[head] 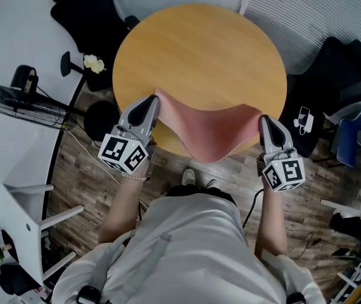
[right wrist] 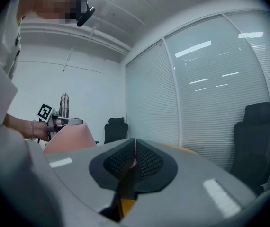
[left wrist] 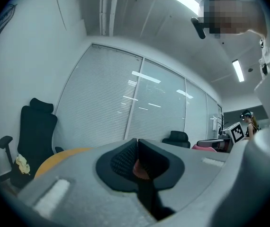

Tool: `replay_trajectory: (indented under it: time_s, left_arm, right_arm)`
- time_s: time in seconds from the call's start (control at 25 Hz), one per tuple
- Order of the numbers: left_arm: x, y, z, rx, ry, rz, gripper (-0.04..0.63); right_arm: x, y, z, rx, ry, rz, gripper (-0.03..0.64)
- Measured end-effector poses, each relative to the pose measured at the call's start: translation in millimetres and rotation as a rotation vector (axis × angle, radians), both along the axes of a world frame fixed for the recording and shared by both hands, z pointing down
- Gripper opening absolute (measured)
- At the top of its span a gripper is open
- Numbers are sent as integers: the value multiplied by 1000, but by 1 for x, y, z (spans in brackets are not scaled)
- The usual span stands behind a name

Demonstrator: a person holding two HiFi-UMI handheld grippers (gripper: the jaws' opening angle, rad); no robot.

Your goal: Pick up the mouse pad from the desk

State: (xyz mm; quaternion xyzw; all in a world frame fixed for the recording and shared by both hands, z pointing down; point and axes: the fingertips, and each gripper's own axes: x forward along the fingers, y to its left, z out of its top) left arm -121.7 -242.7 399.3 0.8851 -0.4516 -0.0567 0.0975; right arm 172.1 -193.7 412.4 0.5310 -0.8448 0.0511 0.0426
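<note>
A pink mouse pad (head: 208,128) hangs slack between my two grippers, lifted over the near edge of the round wooden desk (head: 199,56). My left gripper (head: 157,97) is shut on the pad's far left corner, and a sliver of pink pad (left wrist: 136,168) shows between its pads. My right gripper (head: 261,118) is shut on the far right corner; a thin pink edge (right wrist: 133,163) sits in its jaws. In the right gripper view the sagging pad (right wrist: 71,137) and the left gripper (right wrist: 61,122) appear at the left.
Black office chairs (head: 85,8) (head: 335,75) stand beside the desk on the left and right. A floor fan (head: 16,100) is at the left and a white shelf unit (head: 35,208) at the lower left. The person's feet (head: 196,179) are just below the desk edge.
</note>
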Motion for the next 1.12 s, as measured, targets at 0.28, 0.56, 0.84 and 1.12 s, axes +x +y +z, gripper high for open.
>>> replay_trajectory:
  time_s: [0.28,0.56,0.84,1.12]
  left_arm:
    - [4,0,-21,21,30,14,12]
    - [11,3,-46,41,35,28,12]
    - [14,6,-70,70,46,39,12]
    - [18,10,-93,107,61,52,12]
  right_arm:
    - [-10,1,-26,37,-13,-19,12]
    - [-18,2,-55,78,-20,-37,12]
    - [-27,3,-80,105,-10,-44,12]
    - [-30,7,-97,128,-17,-56,12]
